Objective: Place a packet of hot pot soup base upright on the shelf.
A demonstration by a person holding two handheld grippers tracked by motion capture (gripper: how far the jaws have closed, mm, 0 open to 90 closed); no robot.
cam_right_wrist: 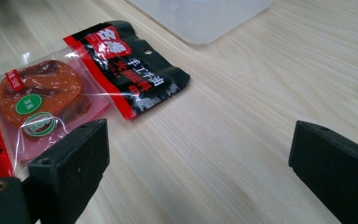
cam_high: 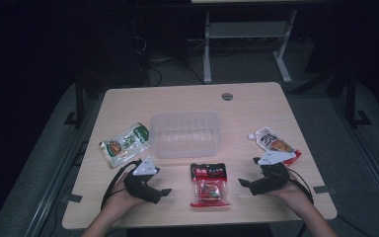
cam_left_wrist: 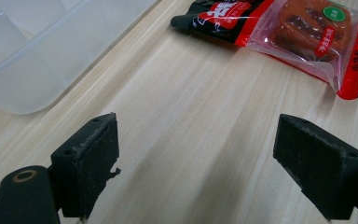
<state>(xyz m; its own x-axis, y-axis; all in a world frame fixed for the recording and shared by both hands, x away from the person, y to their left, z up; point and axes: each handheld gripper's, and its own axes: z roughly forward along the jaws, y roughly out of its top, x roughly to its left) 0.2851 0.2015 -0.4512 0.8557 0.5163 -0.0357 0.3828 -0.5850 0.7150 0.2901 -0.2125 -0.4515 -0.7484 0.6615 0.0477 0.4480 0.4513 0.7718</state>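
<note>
Both jaws spread wide and gripping nothing, the left gripper (cam_high: 159, 193) and right gripper (cam_high: 245, 184) rest low on the table (cam_high: 256, 106), angled inward toward the red snack packet (cam_high: 209, 190) lying flat between them. A clear tub (cam_high: 185, 133) sits just beyond it, probably the place for packets, while a green pouch (cam_high: 124, 144) and a spouted pouch (cam_high: 274, 141) flank it within each hand's reach

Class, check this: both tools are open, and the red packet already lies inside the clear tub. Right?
Not quite. Both tools, left and right, are open, but the red packet lies on the table in front of the clear tub, not inside it; the high view shows this.
</note>
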